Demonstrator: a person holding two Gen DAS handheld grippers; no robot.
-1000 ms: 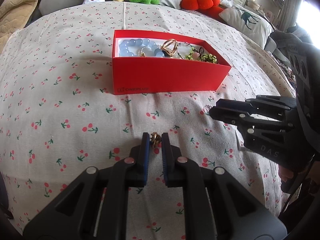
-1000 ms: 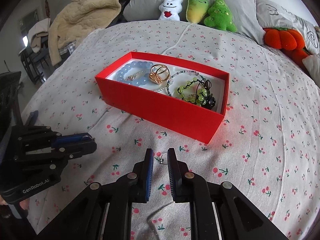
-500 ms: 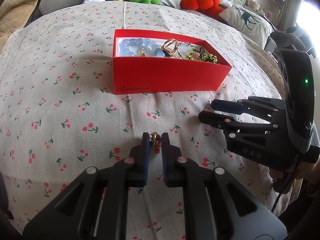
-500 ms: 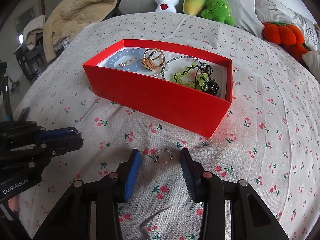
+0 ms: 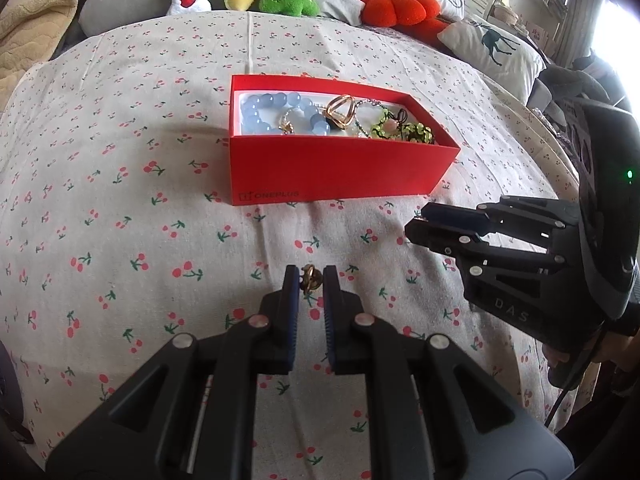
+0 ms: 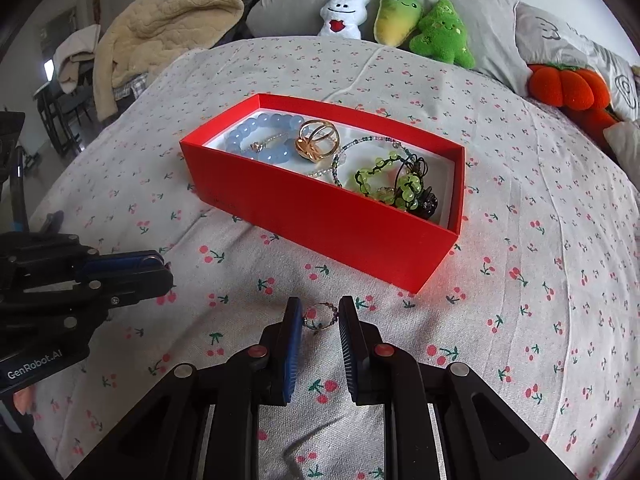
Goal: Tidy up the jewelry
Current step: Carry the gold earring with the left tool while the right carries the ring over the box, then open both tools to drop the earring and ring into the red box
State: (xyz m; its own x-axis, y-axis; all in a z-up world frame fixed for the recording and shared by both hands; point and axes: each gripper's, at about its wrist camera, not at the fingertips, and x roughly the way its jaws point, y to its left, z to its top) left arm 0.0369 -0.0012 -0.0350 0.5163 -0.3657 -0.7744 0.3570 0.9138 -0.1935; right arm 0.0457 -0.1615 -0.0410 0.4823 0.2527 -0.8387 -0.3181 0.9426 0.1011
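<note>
Left claw [image 5: 311, 280]: narrowed onto a small gold ring [image 5: 311, 275]; both tips touch it, so it looks gripped just above the bedsheet [image 5: 120, 200].
Right claw [image 6: 319, 318]: partly open, not holding anything; a thin beaded ring [image 6: 320, 316] lies flat on the sheet between the tips, with a gap at each side.
Ring to right claw: dead ahead at 12 o'clock, centred in the gap; only a squeeze seems needed.
Ring's long axis: it runs roughly 9 to 3 o'clock, across the gap, so the pads would press on its ends.
Red box [image 6: 320, 216]: from the right claw it sits at 12 o'clock, near, its long side slanting from 10 towards 2 o'clock; from the left claw also at 12 o'clock, a little farther.
Box contents: blue bead bracelet [image 6: 260, 136], large gold ring [image 6: 318, 144], green bead bracelet [image 6: 384, 180] and a thin bead chain.
Nearer hand: the right one, I judge, is closer to the box.
Risk: the thin ring may tip or slip when pinched on soft fabric.
</note>
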